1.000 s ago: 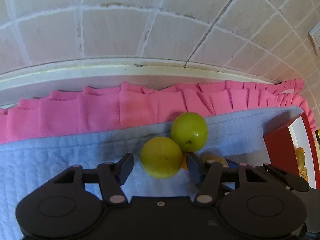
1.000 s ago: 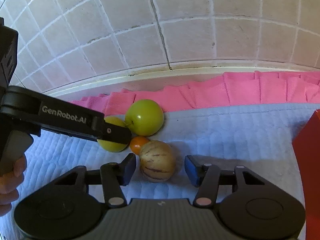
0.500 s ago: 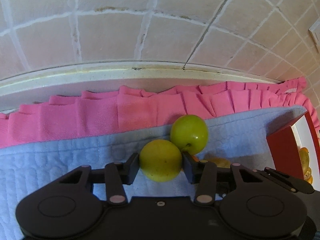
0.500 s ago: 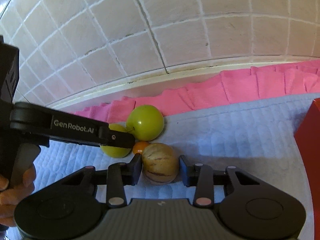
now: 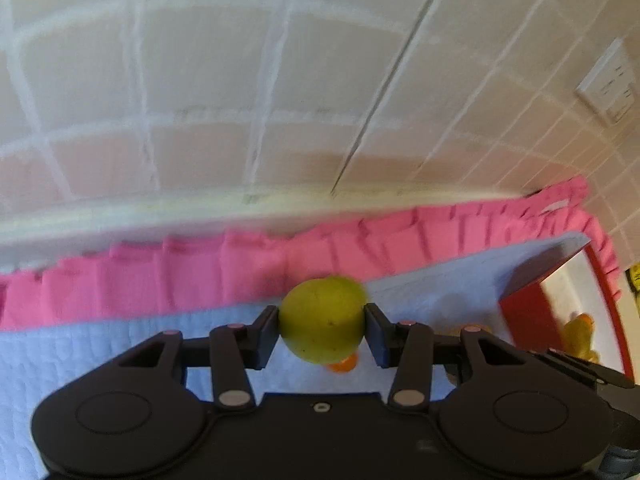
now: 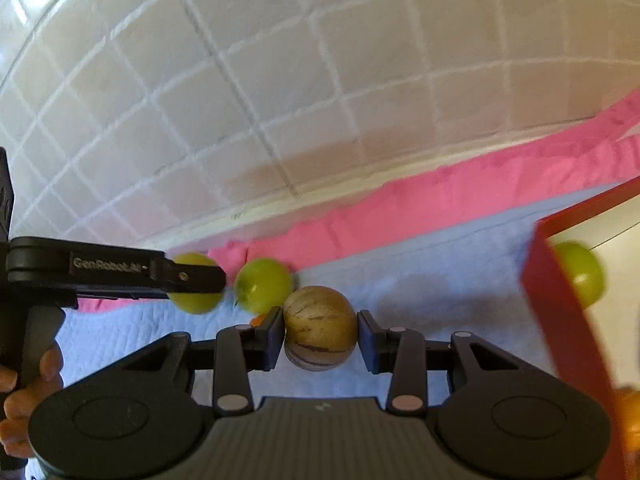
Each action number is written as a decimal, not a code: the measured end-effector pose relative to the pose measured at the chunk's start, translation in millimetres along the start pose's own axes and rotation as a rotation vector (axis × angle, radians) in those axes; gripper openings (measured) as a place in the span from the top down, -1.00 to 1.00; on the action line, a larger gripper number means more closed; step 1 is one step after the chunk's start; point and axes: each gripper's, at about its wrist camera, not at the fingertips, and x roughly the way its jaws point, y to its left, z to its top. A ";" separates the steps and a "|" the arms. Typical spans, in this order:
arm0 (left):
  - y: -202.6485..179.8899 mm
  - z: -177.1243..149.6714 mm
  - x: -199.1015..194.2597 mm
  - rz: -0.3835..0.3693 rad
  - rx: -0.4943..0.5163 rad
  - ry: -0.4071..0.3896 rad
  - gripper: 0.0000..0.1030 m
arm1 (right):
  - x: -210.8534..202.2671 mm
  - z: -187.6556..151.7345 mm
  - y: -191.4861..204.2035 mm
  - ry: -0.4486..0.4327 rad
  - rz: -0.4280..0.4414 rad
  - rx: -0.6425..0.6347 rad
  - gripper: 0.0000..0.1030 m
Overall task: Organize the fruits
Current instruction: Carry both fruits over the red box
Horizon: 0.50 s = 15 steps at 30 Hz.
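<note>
Fruits were split between both tools. Left tool was pinched on a yellow-green fruit, pads on its left and right flanks, dead centre of the left wrist view. Right tool was pinched on a tan striped fruit the same way, centre of the right wrist view.

Both loads looked clear of the quilted blue surface (judgement from the background blur and the tilt, not certain).

Loose items: one green apple sat on the surface left of centre in the right wrist view, just beyond the striped fruit. A small orange fruit peeked out under the held fruit in the left wrist view.

Key relation: red box sat at the right edge of both views, open white interior facing the tools. It already held a green fruit and some yellow-orange ones (too blurred to name).

- Box lay to the right of both tools.
- Right tool was nearer: the box wall filled the frame's right side, close beside the right finger.
- In the left wrist view the box was smaller and farther off, lower right.

Judgement: right tool should go in first; left would have to cross the same path. Both fruits were round, so no long axis to align. Risk: clipping the near red wall on entry.
</note>
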 end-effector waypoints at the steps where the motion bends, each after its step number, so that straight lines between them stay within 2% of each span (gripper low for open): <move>1: -6.1 4.5 -6.0 -0.001 0.020 -0.020 -0.05 | -9.0 3.7 -5.0 -0.018 0.006 0.017 0.20; 6: -47.8 15.7 -25.4 -0.032 0.118 -0.093 -0.05 | -55.3 19.0 -42.3 -0.100 -0.003 0.138 0.20; 13: -106.8 13.5 -18.7 -0.129 0.181 -0.073 -0.05 | -104.9 17.8 -117.7 -0.174 -0.069 0.325 0.20; 15: -124.2 11.3 -12.1 -0.160 0.194 -0.057 -0.05 | -114.2 13.7 -134.2 -0.190 -0.129 0.344 0.20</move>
